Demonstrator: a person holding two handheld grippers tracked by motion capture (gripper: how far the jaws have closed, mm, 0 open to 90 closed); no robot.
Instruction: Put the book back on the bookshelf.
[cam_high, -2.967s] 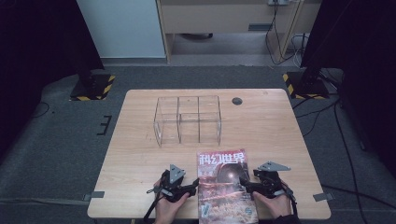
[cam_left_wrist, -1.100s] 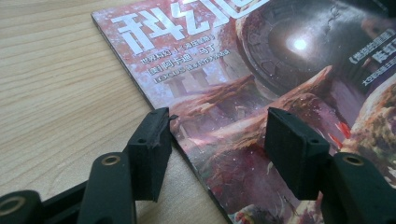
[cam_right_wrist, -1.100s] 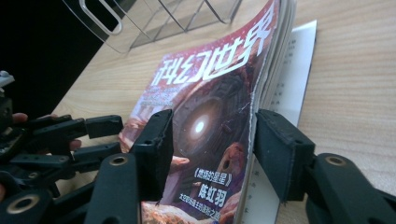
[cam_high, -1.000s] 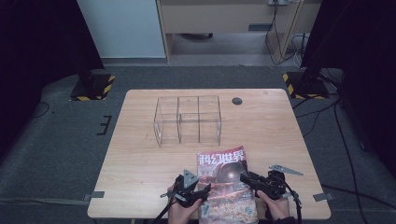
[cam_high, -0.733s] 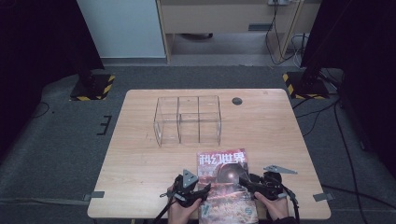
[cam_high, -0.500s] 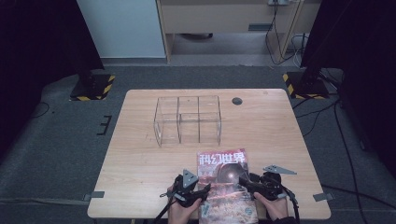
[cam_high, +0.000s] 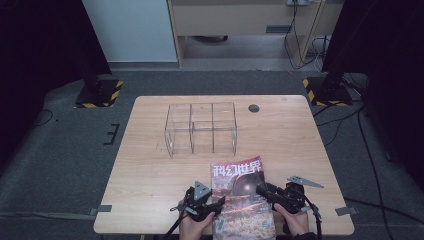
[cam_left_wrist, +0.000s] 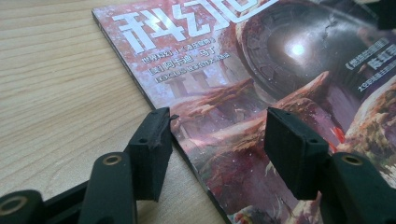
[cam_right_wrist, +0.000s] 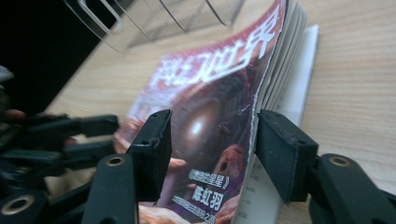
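A magazine (cam_high: 242, 195) lay near the six o'clock edge of the wooden surface (cam_high: 150, 165), cover up, with a clear compartmented organiser (cam_high: 201, 129) standing well apart toward twelve o'clock. The left gripper (cam_high: 216, 206) sat at the magazine's nine o'clock edge; in the left gripper view its fingers (cam_left_wrist: 150, 149) stood spread, one on the bare wood just beside the spine, the other over the cover (cam_left_wrist: 243, 107), neither pressing on it. The right gripper (cam_high: 261, 189) came in from three o'clock. In the right gripper view the front cover and a sheaf of pages (cam_right_wrist: 280, 56) rose off the lower pages at the fore edge, and the spread fingers (cam_right_wrist: 285, 149) straddled that raised edge; they had just been closing, with the lifted cover between them, though no firm pinch could be made out. The step in hand appeared to be getting hold of the magazine at both side edges, the right side being further along. The next move probably called for closing the right fingers fully on the lifted leaves while the left ones worked under or clamped the spine edge, so that the magazine could be raised level without splaying open.
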